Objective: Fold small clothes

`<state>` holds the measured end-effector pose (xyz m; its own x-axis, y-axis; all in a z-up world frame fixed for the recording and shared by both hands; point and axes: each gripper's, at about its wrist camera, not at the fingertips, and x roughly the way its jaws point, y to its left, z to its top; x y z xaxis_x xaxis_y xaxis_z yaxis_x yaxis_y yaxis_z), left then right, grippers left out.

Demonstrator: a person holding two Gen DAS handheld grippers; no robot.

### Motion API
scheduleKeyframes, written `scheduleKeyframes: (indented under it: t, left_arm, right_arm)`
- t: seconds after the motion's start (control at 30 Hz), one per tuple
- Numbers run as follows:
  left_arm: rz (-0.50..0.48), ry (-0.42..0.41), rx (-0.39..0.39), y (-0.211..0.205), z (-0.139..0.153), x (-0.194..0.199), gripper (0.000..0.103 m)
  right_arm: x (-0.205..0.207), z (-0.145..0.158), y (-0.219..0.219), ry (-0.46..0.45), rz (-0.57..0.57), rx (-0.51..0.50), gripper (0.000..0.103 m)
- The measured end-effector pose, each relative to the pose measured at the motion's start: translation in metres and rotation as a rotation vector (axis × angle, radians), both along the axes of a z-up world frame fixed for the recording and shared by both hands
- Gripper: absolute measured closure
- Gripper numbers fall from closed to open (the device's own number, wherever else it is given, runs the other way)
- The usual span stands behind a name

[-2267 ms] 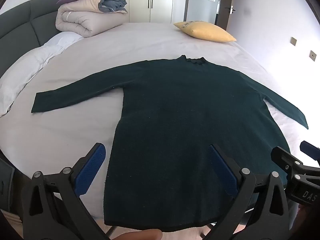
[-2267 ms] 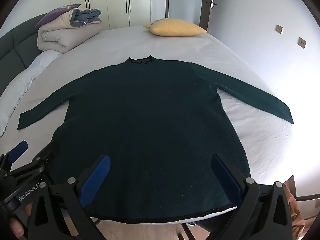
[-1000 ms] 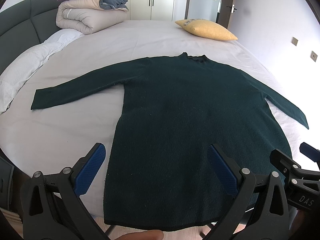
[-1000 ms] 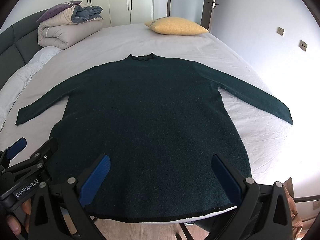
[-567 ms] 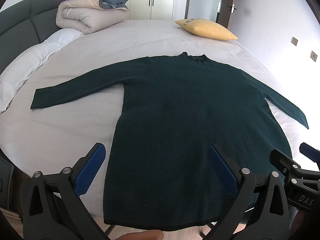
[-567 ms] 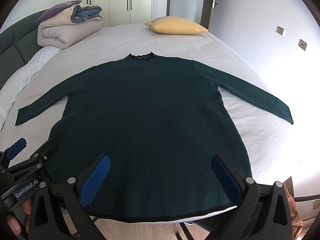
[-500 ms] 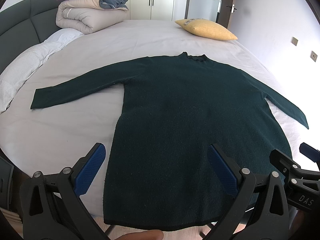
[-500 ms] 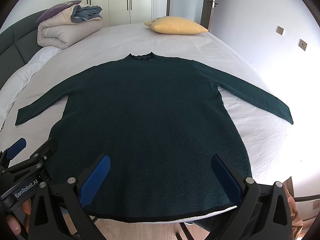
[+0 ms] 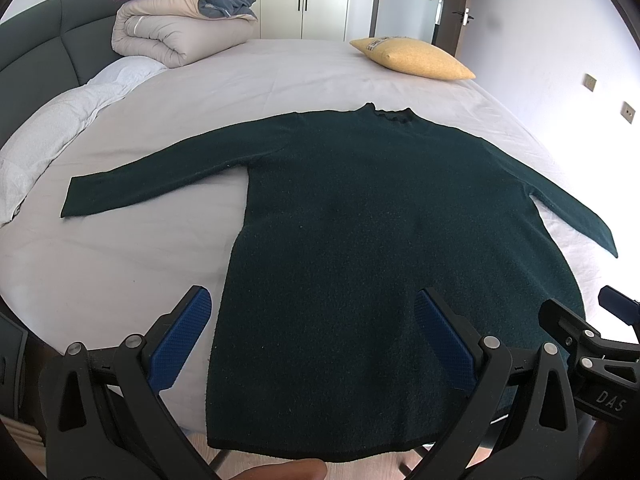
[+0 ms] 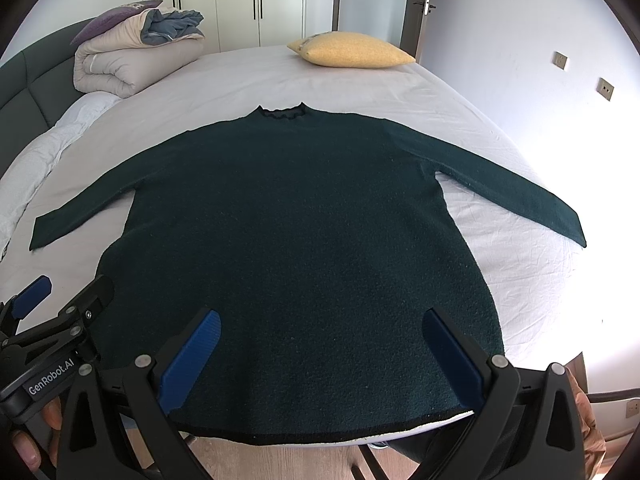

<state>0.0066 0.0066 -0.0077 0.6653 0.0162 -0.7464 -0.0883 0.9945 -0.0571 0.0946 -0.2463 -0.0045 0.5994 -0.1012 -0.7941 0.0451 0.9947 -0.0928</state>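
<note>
From the left wrist, the left hand-held gripper (image 9: 312,336) hovers released above the hem of a dark green sweater (image 9: 360,240) lying flat on the bed (image 9: 120,264), sleeves spread. From the right wrist, the right hand-held gripper (image 10: 320,356) hangs released over the hem too, a yellow pillow (image 10: 352,50) far behind.

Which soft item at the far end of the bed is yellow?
The pillow, lying alone at the far right corner. The rolled duvet at the far left is beige with blue and purple bedding on top.
</note>
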Motion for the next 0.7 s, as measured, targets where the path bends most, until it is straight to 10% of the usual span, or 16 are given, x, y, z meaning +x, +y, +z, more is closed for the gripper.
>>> scheduleKeyframes:
  t: [0.7]
  left_arm:
    - [-0.003, -0.001, -0.004, 0.001, -0.003, -0.002, 0.0]
  right_arm:
    - [-0.009, -0.006, -0.001, 0.007, 0.0, 0.0, 0.0]
